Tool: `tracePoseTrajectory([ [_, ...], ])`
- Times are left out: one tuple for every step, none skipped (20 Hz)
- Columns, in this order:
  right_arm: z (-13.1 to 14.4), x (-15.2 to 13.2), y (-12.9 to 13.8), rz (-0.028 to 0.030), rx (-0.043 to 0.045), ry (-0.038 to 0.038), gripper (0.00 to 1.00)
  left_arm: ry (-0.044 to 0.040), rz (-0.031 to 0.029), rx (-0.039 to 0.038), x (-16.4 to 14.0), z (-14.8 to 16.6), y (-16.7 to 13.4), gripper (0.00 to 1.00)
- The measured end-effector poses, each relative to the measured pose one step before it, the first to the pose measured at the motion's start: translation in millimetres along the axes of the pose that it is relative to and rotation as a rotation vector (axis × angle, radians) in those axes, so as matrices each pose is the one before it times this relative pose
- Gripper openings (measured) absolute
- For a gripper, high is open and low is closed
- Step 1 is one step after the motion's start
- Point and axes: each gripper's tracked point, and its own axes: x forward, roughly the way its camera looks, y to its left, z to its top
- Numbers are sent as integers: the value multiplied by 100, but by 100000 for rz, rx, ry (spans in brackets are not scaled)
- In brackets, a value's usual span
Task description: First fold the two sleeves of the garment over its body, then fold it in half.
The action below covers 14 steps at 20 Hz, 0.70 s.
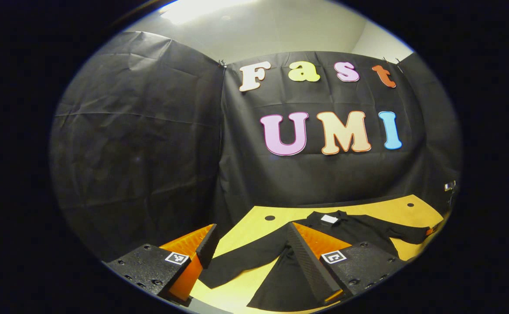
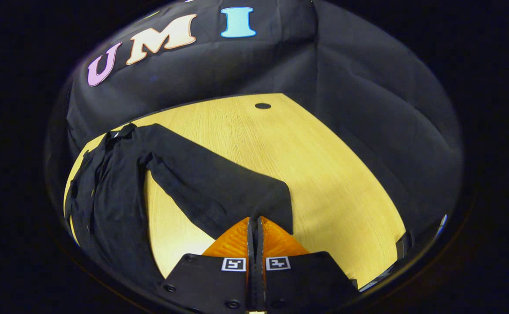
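From the left gripper view I see my left gripper [image 1: 249, 244] with its jaws wide apart, holding nothing, raised above the near edge of the bench [image 1: 389, 209]. Between and beyond the fingers lies the black garment [image 1: 354, 233], spread flat on the yellow wooden top with its collar and a small white tag [image 1: 329, 219] toward the booth's far wall. One sleeve [image 1: 241, 257] runs out toward my left finger, lying flat on the wood, and the other sleeve [image 1: 407, 235] reaches toward the right edge of the bench. A small dark hole [image 1: 270, 217] marks the bench top just left of the collar. In the right gripper view, the garment's body [image 2: 106, 196] lies along the left side of the bench [image 2: 324, 174], and a long sleeve [image 2: 219, 183] stretches diagonally from the shoulder down to my right gripper [image 2: 255, 224]. Those jaws are drawn together at the sleeve's cuff end; I cannot tell whether any cloth is pinched between them. Another dark hole [image 2: 262, 105] sits near the bench's far edge.
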Motion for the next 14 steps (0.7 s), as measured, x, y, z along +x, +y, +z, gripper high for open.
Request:
tracePoseTrajectory([
  [1097, -300, 706, -210, 229, -1399, 2, 221, -965, 107, 398, -213, 189, 95],
  [1229, -376, 685, 29, 456, -1418, 2, 40, -649, 323, 401, -37, 218, 95],
  [1397, -338, 945, 632, 745, -2067, 2, 76, -757, 318, 383, -72, 136, 95],
  [1622, -315, 1134, 981, 1082, -2419, 2, 152, -784, 65, 217, -76, 64, 95],
  [1598, -327, 1379, 1450, 958, -2263, 2, 36, -957, -116, 213, -92, 34, 95],
  [1499, -176, 1474, 1466, 105, -2454, 0, 273, -790, -135, 244, -167, 9, 95],
  [1469, -146, 1541, 1132, -1083, -2468, 0, 462, -626, -128, 227, -247, 98, 94],
  [1424, -13, 1658, 1219, -1676, -2311, 2, 581, -421, -348, 322, -241, 69, 94],
  [1318, 78, 1738, 1374, -1932, -2016, 3, 552, -554, -710, 184, -243, 34, 94],
  [1031, -4, 1757, 1492, -1815, -1499, 2, 309, -537, -1073, 174, -98, 69, 94],
  [944, 108, 1913, 1728, -1311, -870, 2, 450, -575, -1174, 248, -237, 8, 94],
  [820, 208, 1906, 2076, -747, -731, 2, 226, -410, -824, 234, -215, 39, 94],
  [869, 220, 1985, 2143, -253, -1236, 2, 162, 1, -256, 277, -133, 168, 95],
  [804, 338, 1981, 2311, -261, -1158, 0, 132, 246, 221, 213, -179, 262, 95],
])
